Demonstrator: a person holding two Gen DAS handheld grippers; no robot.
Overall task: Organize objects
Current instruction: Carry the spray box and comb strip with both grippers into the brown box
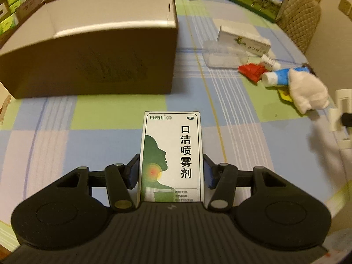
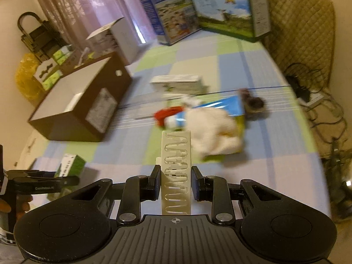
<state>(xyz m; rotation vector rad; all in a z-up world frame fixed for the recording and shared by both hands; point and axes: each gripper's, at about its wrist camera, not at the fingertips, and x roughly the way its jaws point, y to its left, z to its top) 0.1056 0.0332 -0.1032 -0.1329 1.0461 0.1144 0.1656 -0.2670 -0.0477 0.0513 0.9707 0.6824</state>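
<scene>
Both grippers loaded, brown box waiting

The left gripper [image 1: 171, 171] clamps an upright throat-spray carton [image 1: 171, 154] at lower centre, aimed at the open brown cardboard box [image 1: 92, 66] in the upper left, probably its destination. The right gripper [image 2: 175, 182] has its pads around a slotted white plastic strip [image 2: 176, 171], though contact is unclear; a toothpaste tube [image 2: 176, 120] and white cloth [image 2: 215, 132] lie beyond.

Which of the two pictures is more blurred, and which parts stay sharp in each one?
Right wrist view: more blurred, the white cloth and table items smear, while the right gripper and its cream slotted piece stay sharp. Left wrist view: the medicine box print reads clearly; only the far-right edge smears; the brown box bows with fisheye distortion.
</scene>
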